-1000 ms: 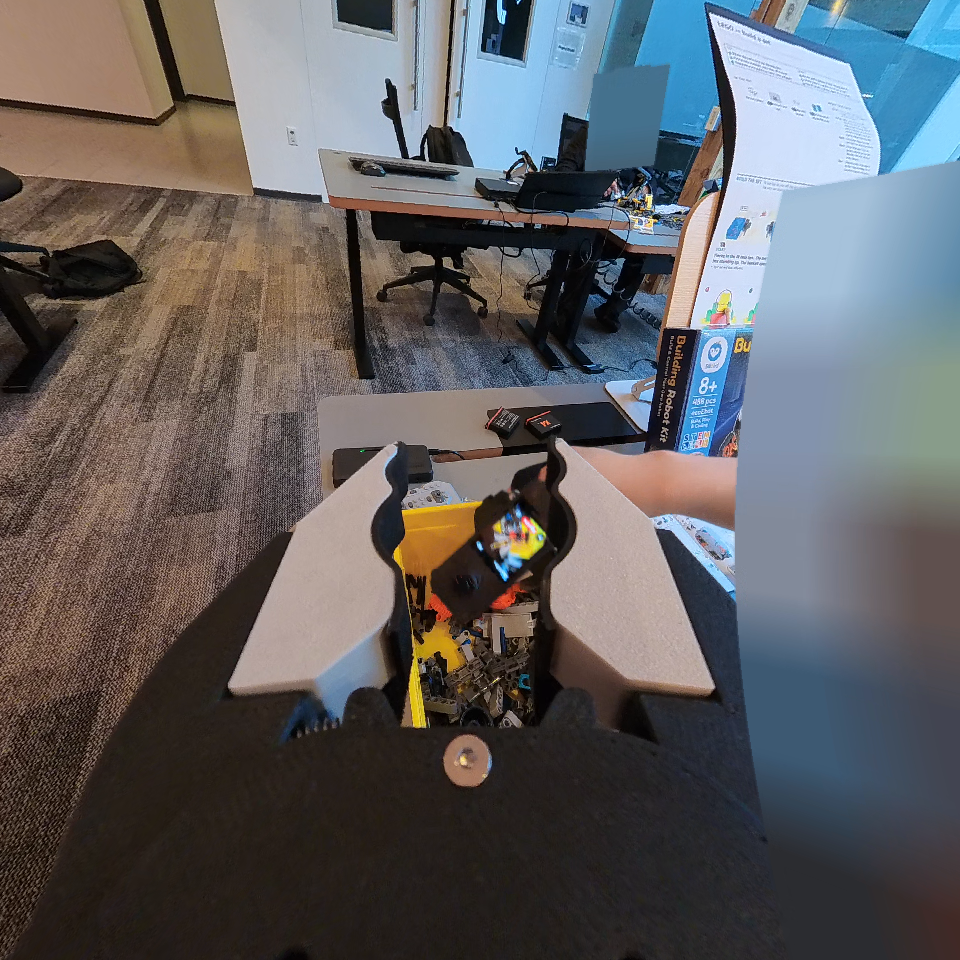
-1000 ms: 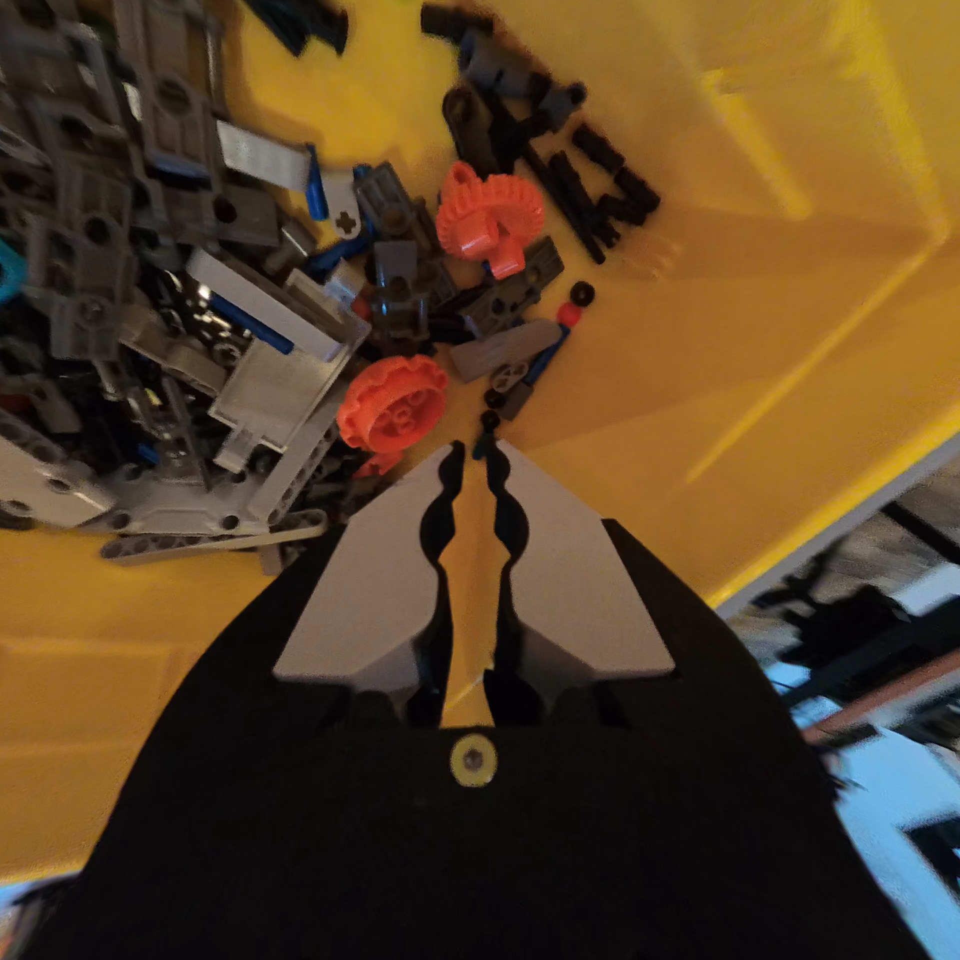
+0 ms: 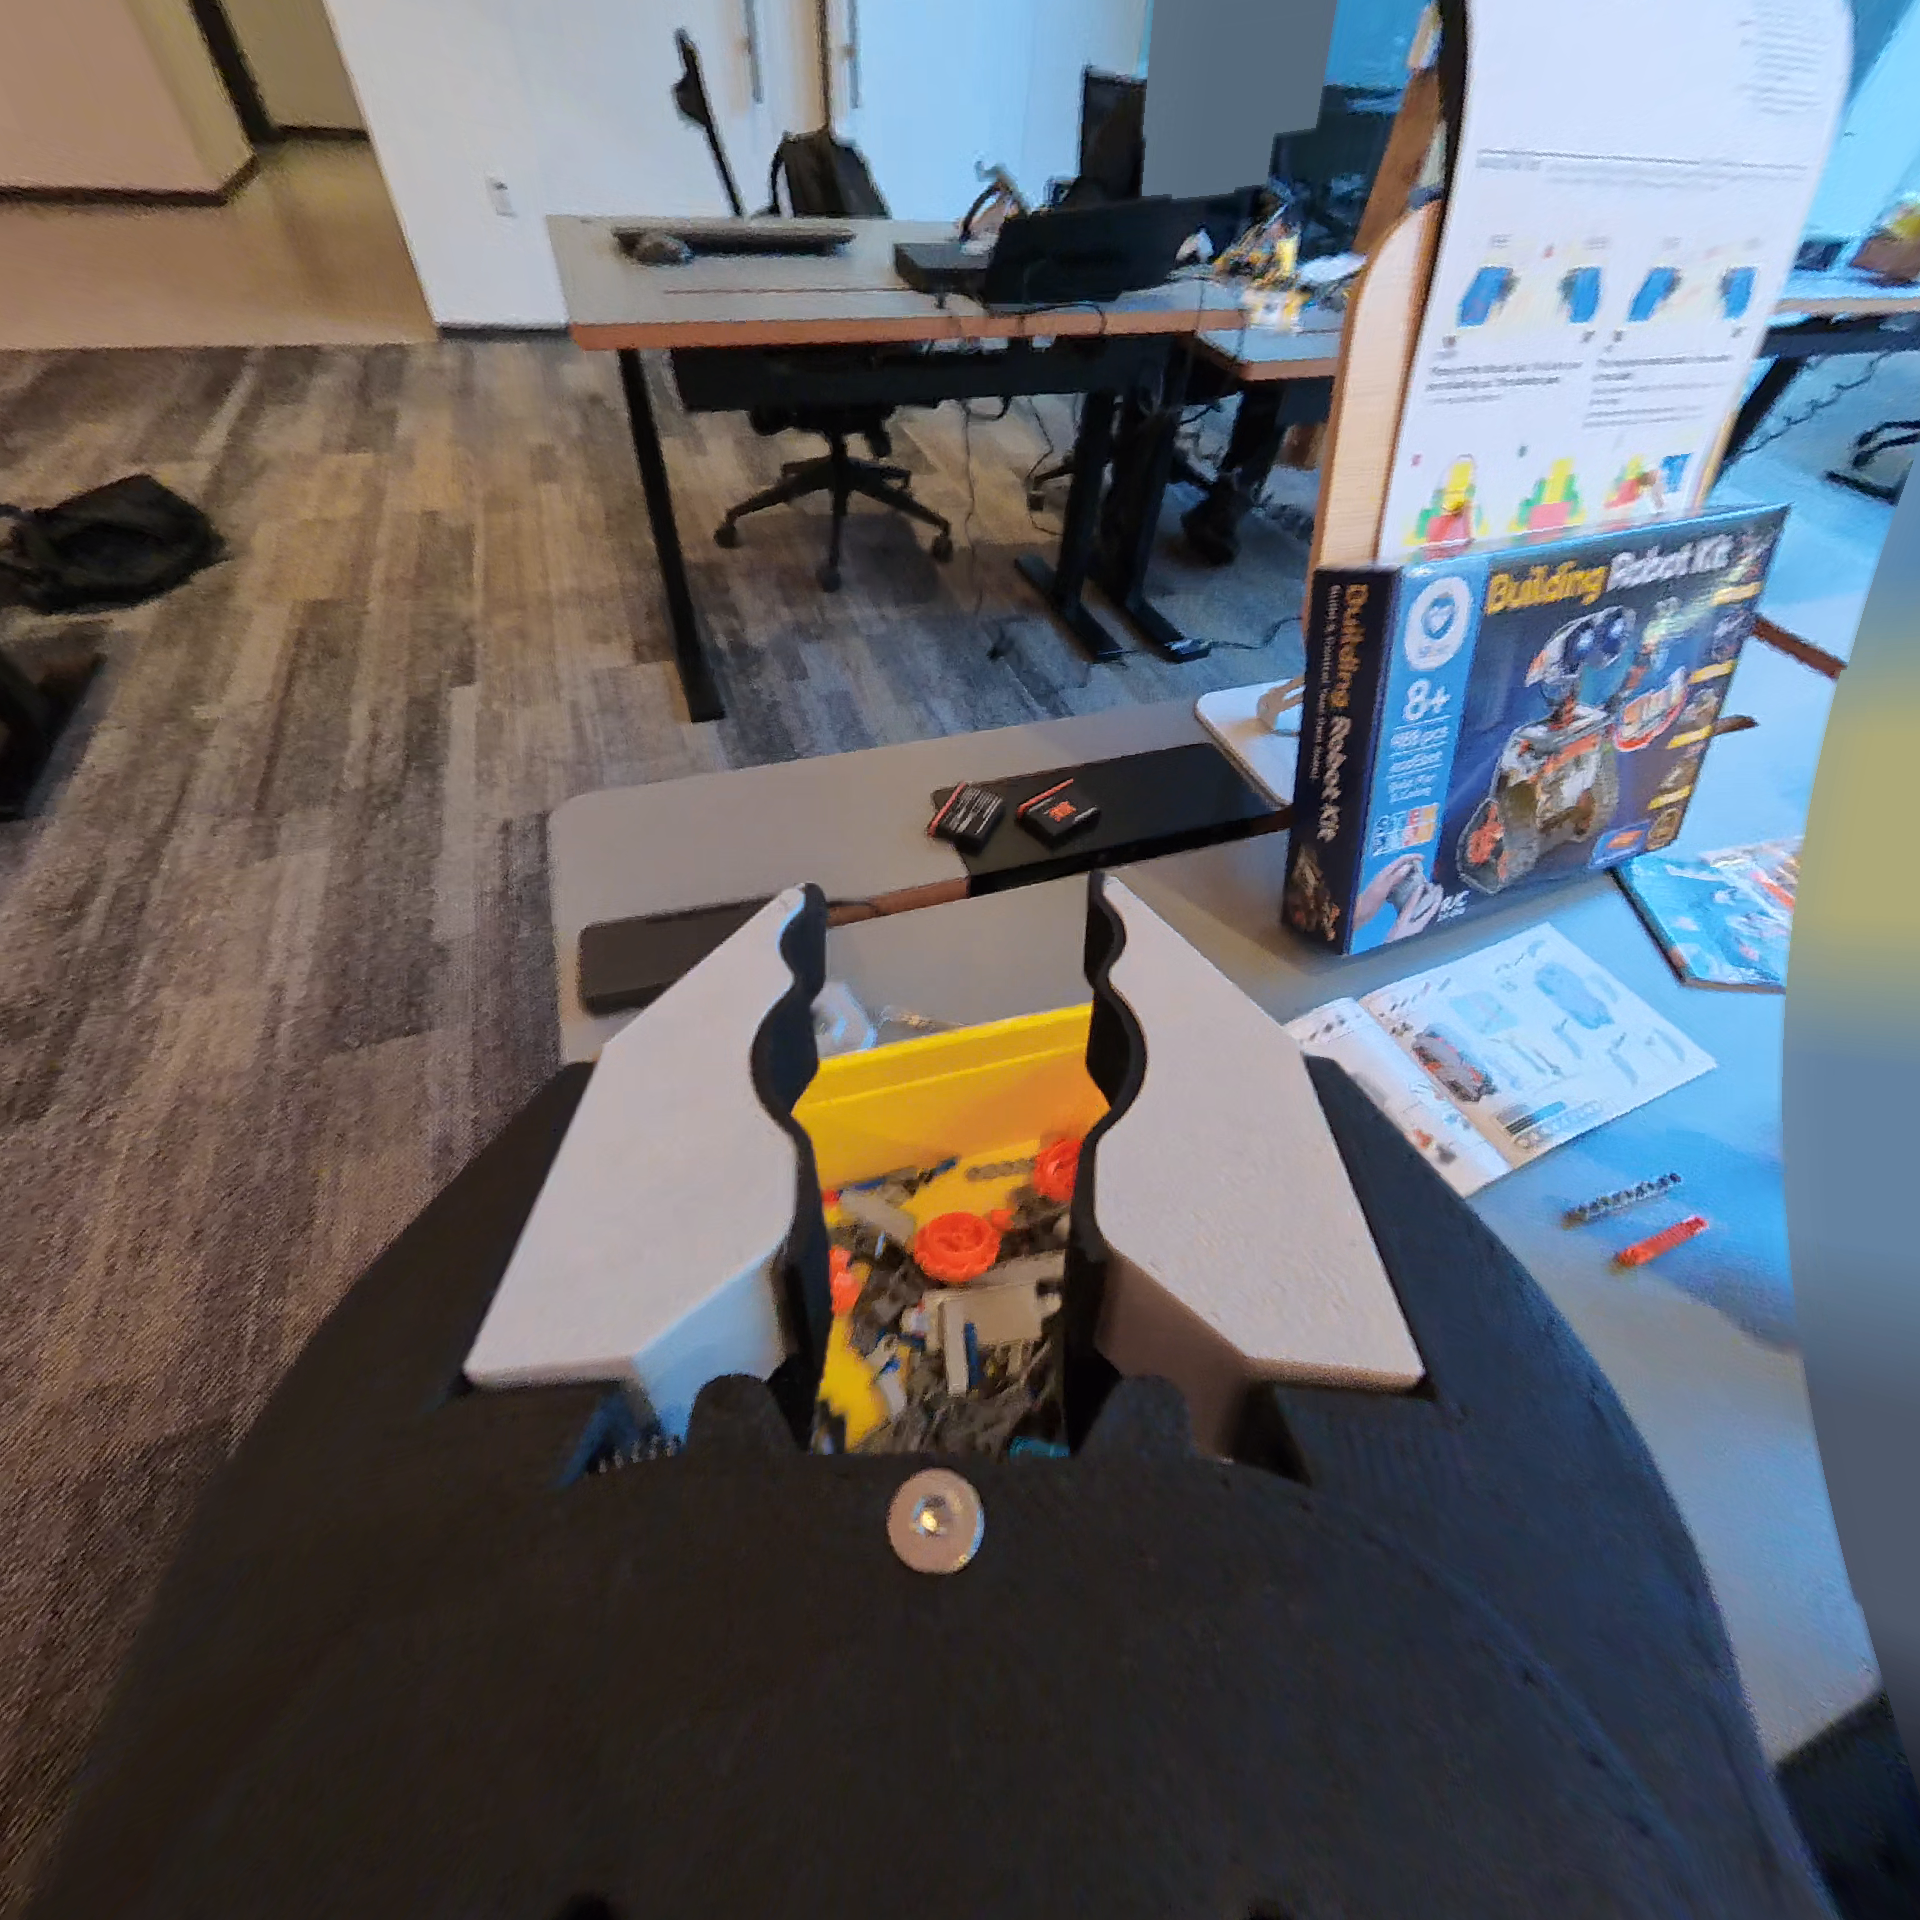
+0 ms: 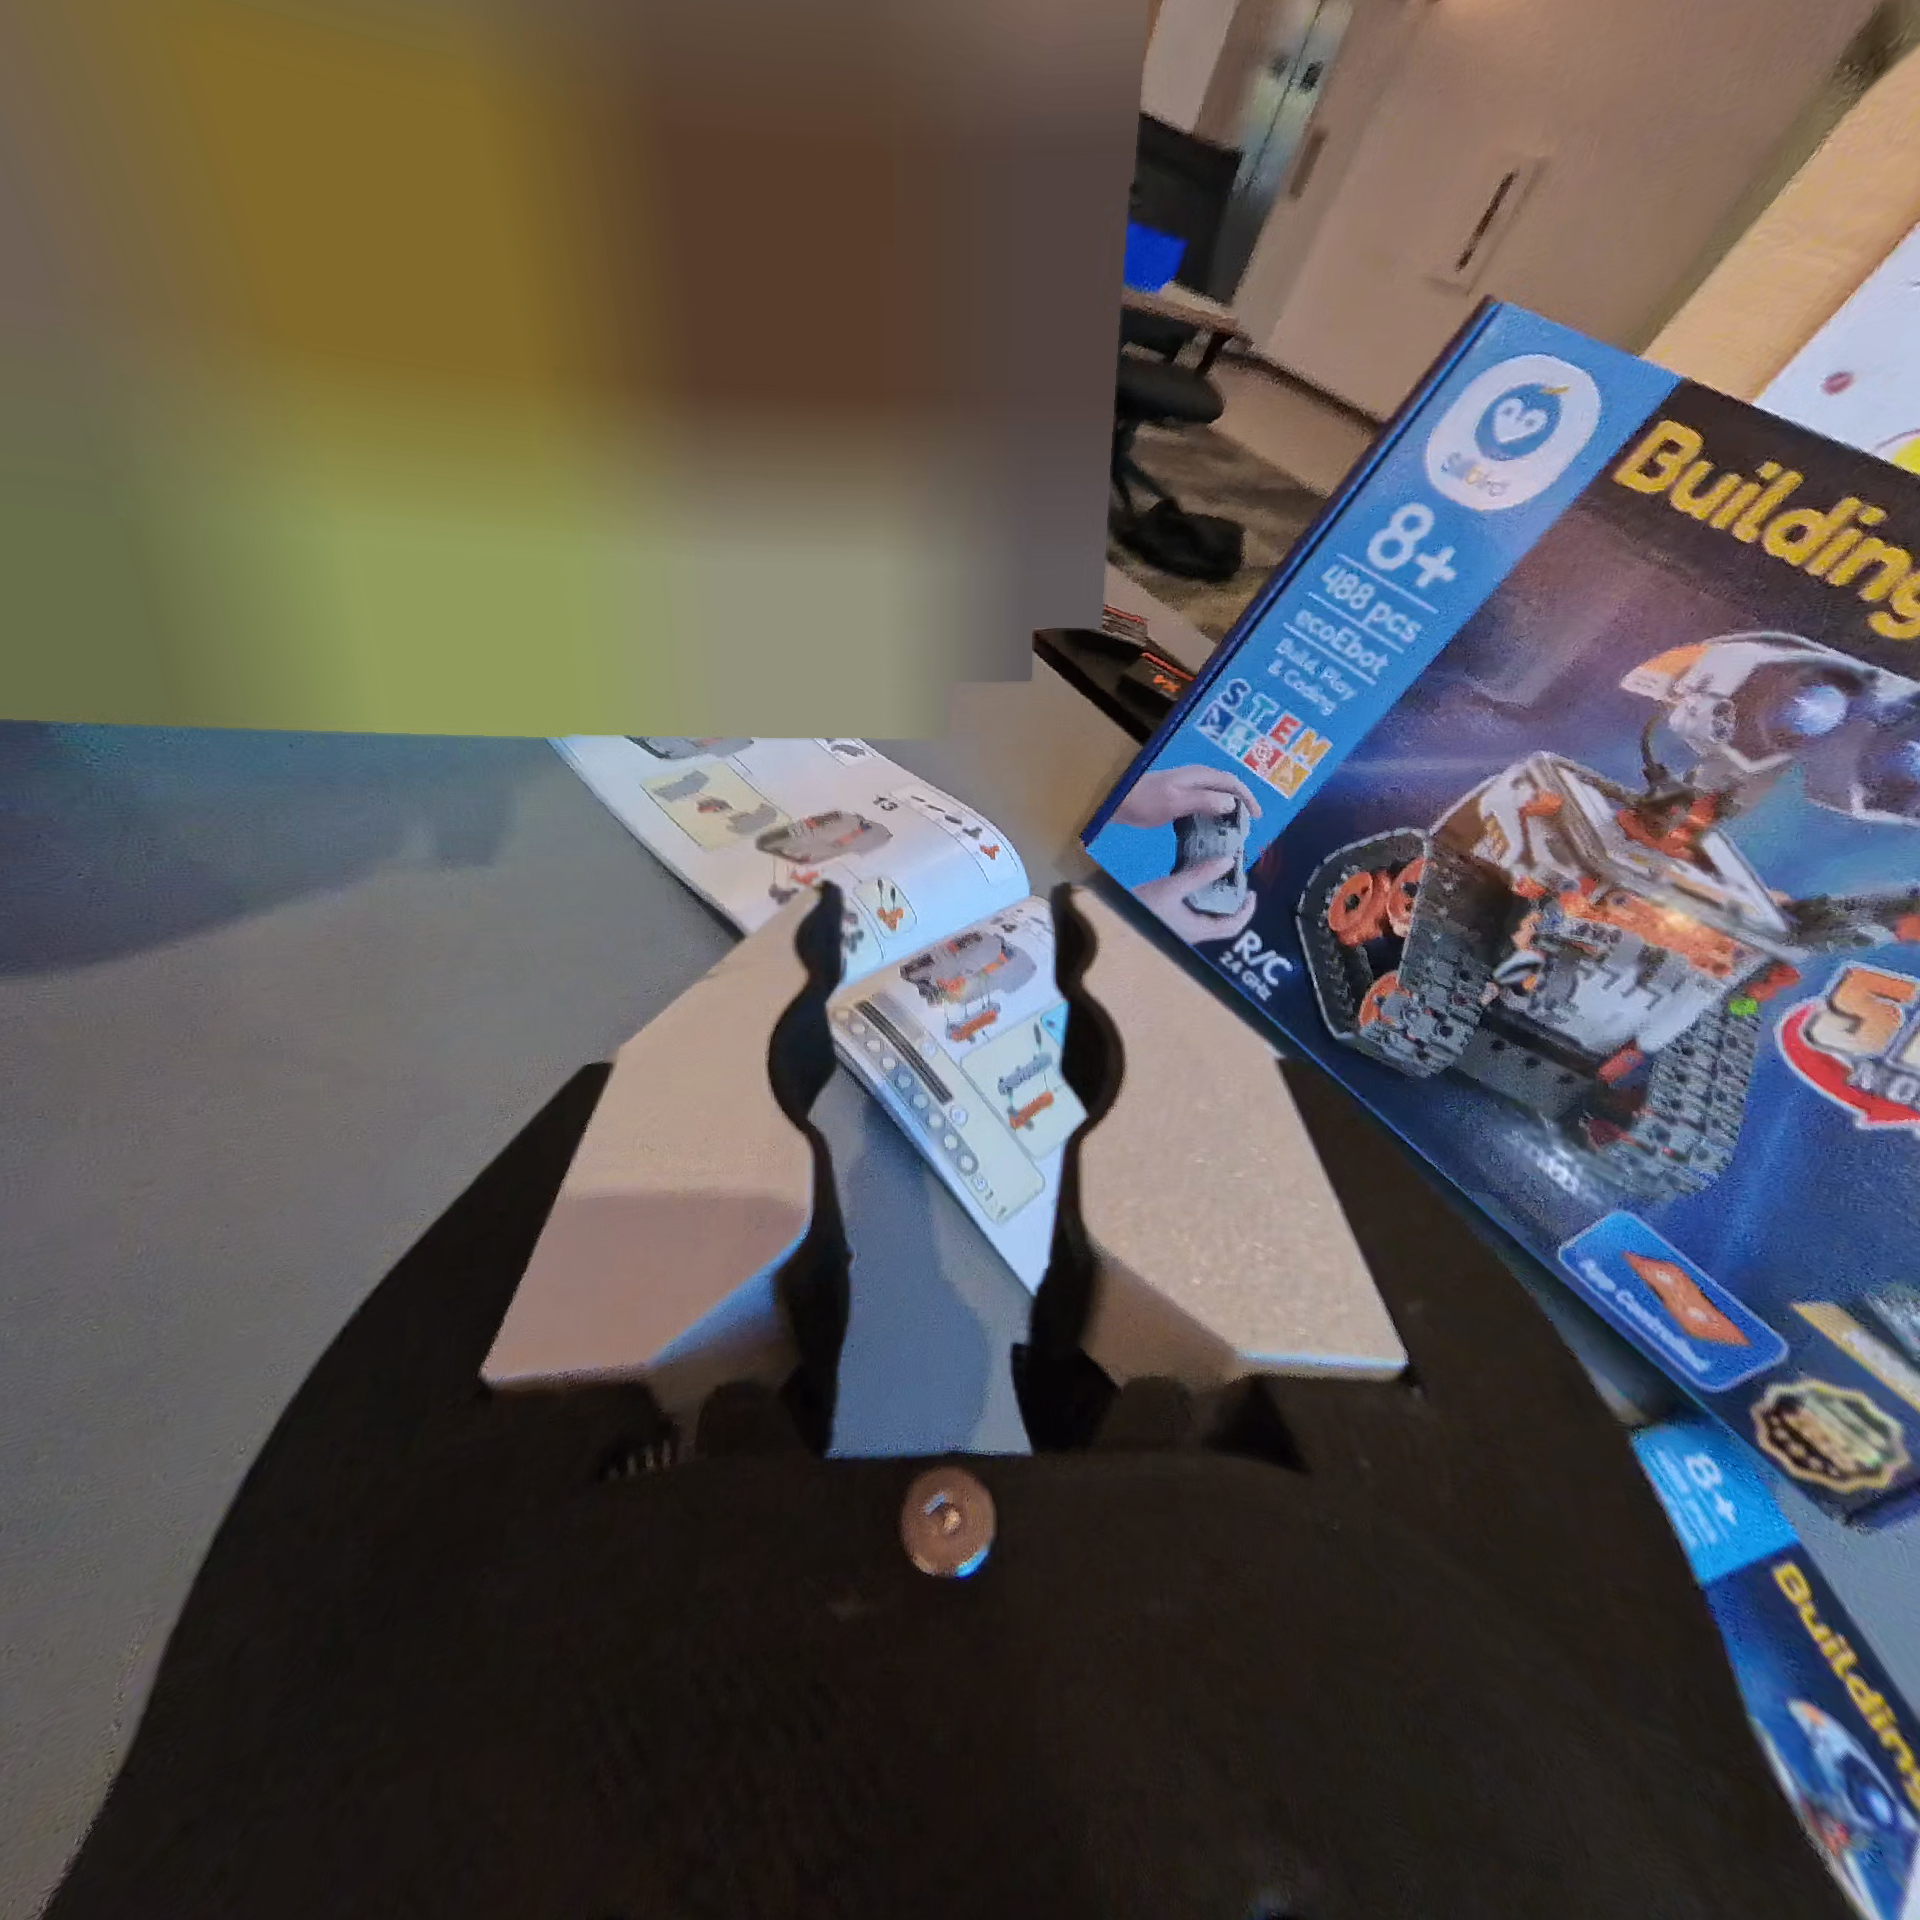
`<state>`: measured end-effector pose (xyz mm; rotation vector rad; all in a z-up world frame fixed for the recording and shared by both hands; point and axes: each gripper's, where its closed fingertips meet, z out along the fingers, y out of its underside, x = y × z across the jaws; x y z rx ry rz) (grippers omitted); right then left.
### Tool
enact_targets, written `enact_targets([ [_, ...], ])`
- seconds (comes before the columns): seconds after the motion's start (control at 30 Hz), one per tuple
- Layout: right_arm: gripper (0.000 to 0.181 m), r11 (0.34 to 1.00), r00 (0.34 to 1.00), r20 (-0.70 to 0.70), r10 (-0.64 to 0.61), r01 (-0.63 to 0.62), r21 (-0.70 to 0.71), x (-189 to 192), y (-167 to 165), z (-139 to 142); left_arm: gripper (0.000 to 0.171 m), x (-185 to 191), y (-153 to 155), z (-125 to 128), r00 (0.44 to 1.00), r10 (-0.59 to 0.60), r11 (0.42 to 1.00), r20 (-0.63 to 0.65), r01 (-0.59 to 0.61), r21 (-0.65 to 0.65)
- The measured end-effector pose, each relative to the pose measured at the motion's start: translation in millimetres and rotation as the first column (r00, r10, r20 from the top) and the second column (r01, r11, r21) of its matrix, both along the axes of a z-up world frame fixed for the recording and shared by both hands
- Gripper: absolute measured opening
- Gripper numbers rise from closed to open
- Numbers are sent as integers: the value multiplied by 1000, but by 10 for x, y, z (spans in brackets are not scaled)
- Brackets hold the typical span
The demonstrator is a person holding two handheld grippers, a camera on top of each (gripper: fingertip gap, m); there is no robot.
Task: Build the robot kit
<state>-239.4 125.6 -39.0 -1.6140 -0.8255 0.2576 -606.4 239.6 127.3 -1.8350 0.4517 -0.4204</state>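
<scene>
My left gripper is open and empty, held above a yellow bin that shows between its fingers. The bin holds several grey, black and blue building parts and two orange gears. My right gripper is open and empty, low over the grey table, pointing at an open instruction booklet. The booklet also shows in the left wrist view. A blue robot kit box stands just right of the right gripper and shows in the left wrist view.
A thin black strip and a small red piece lie on the table right of the bin. A black pad with two small black items sits behind the bin. A flat black device lies at the left. The table edge drops to carpet on the left.
My right gripper has left the yellow bin, opened wider, and now hangs over the booklet by the box. It no longer shows between my left gripper's fingers, and the left view has swung right.
</scene>
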Motion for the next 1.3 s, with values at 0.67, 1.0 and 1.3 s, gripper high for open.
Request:
enact_targets([
  [0.67,14,997,997,-7,-72,72,-1,256,260,-336,48,-234,-161,676,936,-53,950,349,-60,305],
  [1.0,21,997,992,104,-77,76,6,285,207,-423,47,-217,-187,826,899,-92,914,429,-94,394],
  [1.3,11,988,984,90,-151,153,-18,479,198,-368,44,4,-34,749,879,-133,912,458,-72,404],
])
